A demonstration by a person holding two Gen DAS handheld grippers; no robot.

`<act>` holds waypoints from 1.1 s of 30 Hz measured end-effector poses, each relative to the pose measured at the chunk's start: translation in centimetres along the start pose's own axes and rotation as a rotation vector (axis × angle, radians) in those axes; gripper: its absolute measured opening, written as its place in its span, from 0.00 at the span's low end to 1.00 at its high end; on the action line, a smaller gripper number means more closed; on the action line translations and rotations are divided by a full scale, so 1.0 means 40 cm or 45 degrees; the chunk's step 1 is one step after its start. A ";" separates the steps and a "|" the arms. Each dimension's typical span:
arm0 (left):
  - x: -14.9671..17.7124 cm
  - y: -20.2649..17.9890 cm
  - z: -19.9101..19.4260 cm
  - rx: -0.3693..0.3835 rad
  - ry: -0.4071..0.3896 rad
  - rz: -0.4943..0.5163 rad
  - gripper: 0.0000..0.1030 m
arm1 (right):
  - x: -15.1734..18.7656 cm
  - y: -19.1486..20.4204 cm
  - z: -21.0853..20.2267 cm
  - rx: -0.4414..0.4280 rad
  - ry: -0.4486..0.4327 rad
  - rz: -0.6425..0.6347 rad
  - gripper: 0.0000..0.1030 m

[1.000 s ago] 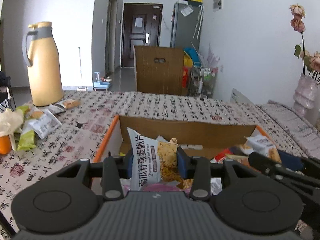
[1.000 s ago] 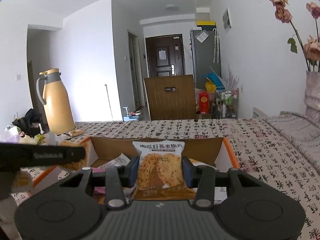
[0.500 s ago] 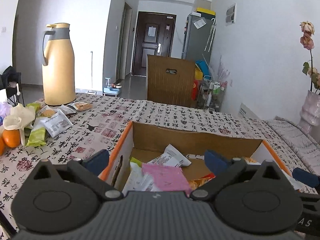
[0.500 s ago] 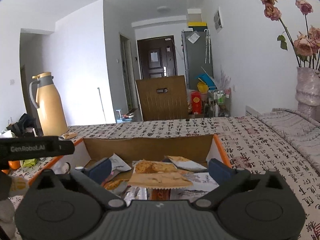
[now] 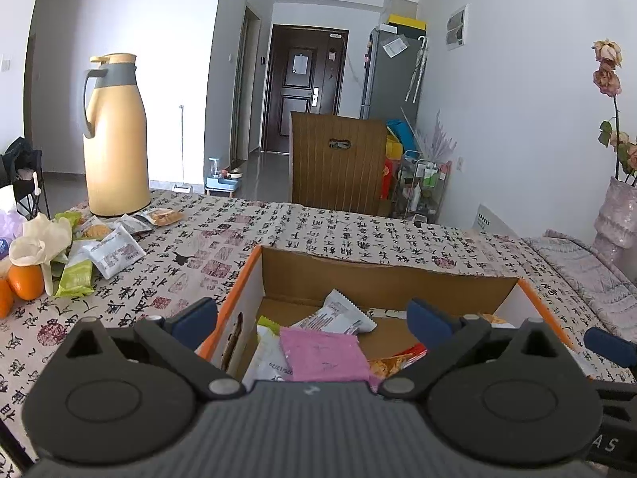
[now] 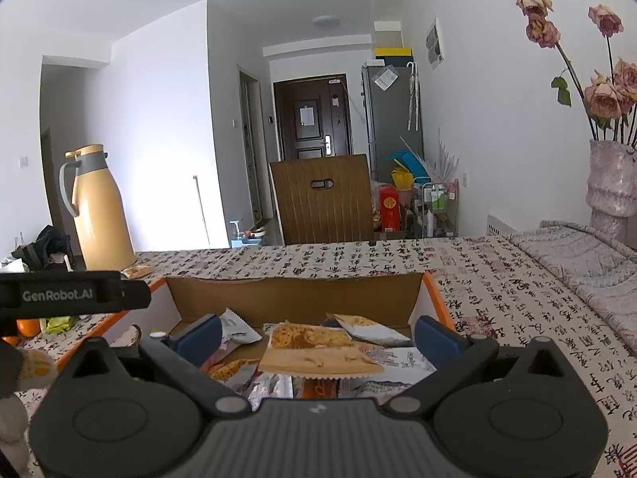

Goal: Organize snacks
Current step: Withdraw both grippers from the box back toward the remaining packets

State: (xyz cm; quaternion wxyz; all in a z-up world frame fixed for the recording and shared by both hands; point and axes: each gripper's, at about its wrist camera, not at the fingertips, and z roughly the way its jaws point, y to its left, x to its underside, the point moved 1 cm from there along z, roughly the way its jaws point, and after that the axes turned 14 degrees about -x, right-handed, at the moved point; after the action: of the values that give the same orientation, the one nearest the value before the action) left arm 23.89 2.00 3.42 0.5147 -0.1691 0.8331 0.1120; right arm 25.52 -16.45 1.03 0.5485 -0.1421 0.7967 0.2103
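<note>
An open cardboard box [image 5: 382, 275] with orange edges sits on the patterned tablecloth and holds several snack packets. My left gripper [image 5: 312, 320] is open and empty above the box's near left part, over a pink packet [image 5: 322, 352]. My right gripper [image 6: 316, 332] is open and empty above the same box [image 6: 294, 292]; an orange cracker packet [image 6: 314, 348] lies flat in the box just below it. More loose snack packets [image 5: 113, 249] lie on the table at the far left. The left gripper's body [image 6: 71, 292] shows at the left of the right wrist view.
A tall yellow thermos jug [image 5: 113, 143] stands at the back left of the table. Oranges [image 5: 24, 281] and crumpled wrappers lie at the left edge. A vase of dried roses [image 6: 611, 183] stands at the right. A wooden chair back [image 5: 338, 159] is behind the table.
Both grippers opened and let go of their cracker packets, which dropped into the box. Both grippers have lifted and pulled back slightly.
</note>
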 end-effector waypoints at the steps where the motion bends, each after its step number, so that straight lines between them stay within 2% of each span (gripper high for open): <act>1: -0.002 -0.002 -0.007 0.000 -0.005 0.002 1.00 | -0.004 0.004 -0.006 0.008 -0.004 -0.011 1.00; 10: -0.019 0.002 -0.085 0.009 -0.059 0.009 1.00 | -0.017 0.032 -0.079 0.024 -0.033 -0.042 1.00; 20: 0.006 0.041 -0.174 0.020 -0.070 0.026 1.00 | -0.002 0.074 -0.176 0.022 -0.041 -0.065 1.00; 25: 0.035 0.076 -0.206 0.011 -0.057 0.039 1.00 | 0.023 0.092 -0.215 0.011 -0.011 -0.062 1.00; 33: 0.107 0.132 -0.220 -0.009 0.019 0.075 1.00 | 0.085 0.118 -0.239 0.001 0.086 -0.041 1.00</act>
State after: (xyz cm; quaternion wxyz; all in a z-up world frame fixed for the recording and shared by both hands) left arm 12.81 2.95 3.55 0.5042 -0.1473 0.8411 0.1288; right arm 14.36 -17.02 1.67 0.5245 -0.1618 0.8125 0.1964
